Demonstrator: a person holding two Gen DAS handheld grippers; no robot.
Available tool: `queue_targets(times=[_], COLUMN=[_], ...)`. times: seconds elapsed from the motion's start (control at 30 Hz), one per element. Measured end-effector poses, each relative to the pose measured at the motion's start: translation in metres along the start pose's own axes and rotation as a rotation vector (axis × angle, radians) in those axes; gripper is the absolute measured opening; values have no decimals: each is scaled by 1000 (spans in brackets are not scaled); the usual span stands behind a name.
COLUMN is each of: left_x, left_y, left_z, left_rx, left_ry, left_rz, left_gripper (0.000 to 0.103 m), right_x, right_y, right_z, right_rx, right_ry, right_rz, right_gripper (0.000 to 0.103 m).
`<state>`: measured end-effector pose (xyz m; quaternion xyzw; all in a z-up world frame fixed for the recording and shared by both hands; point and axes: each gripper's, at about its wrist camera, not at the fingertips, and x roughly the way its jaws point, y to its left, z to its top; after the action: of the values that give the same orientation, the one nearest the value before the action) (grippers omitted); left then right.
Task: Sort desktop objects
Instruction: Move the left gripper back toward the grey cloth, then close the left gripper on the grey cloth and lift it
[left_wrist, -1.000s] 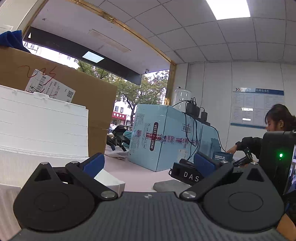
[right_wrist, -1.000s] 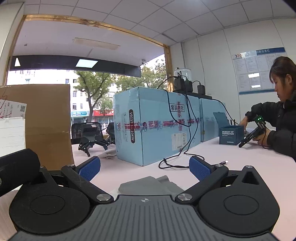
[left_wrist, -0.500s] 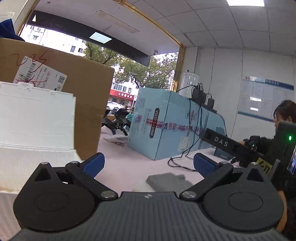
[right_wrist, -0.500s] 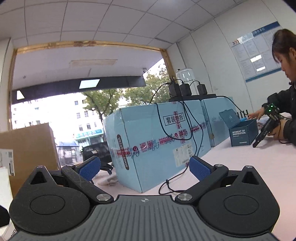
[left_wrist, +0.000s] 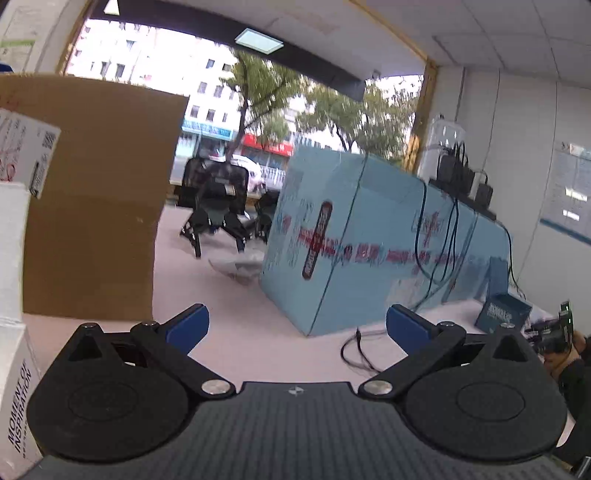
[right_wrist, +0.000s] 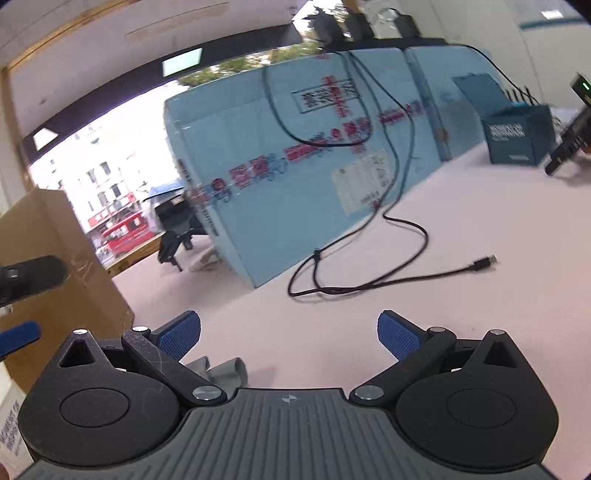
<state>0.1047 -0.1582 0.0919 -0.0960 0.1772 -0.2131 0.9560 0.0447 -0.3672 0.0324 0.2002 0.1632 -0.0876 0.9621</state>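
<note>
My left gripper (left_wrist: 295, 325) is open and holds nothing, above the pink table (left_wrist: 258, 332). A white box with printed letters (left_wrist: 14, 387) stands at its left edge. My right gripper (right_wrist: 288, 332) is also open and empty, tilted toward the table (right_wrist: 480, 332). A crumpled grey cloth (right_wrist: 221, 371) lies just below its left finger. A black USB cable (right_wrist: 388, 284) curls on the table ahead, its plug (right_wrist: 484, 263) to the right. The same cable (left_wrist: 358, 354) shows in the left wrist view. A small dark teal box (right_wrist: 517, 136) stands far right.
A large light blue carton (left_wrist: 369, 240) with chargers on top fills the middle. A brown cardboard box (left_wrist: 92, 203) stands left. Spare black grippers (left_wrist: 214, 218) lie behind, between the two. A person's hand with a device (left_wrist: 554, 343) is at the right edge.
Both views have swung. The right gripper has tipped down toward the table, bringing the cable and grey cloth into view. The black device marked DAS has left the left wrist view.
</note>
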Motion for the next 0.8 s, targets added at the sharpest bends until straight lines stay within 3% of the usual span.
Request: queue_targets(times=[0.1,0.23,0.5,0.6,0.67,0.8], left_x=[13,27,39,40,42,46], left_y=[14,28,41,45,46,42], left_z=[-8,-9,-8,-5,-4,-10], left_rx=[17,0,-40,-46,-45,-18], left_ry=[103,223,371,399,413,441], left_rz=[-4,-10,-43,-90,-121,-147], left_gripper=[103,103,103,101,91,88], right_x=[-1,1,1,2,4,5], right_y=[19,29,1,-8,-12,-14], right_z=[-11,-16,-4,-2,-1,-2], right_rx=[-144,-197,97,178,212,236], right_ry=[11,32,80,85,91,102], right_rz=[76,162,384,403,406,402], right_gripper=[103,103,103,103,103,103])
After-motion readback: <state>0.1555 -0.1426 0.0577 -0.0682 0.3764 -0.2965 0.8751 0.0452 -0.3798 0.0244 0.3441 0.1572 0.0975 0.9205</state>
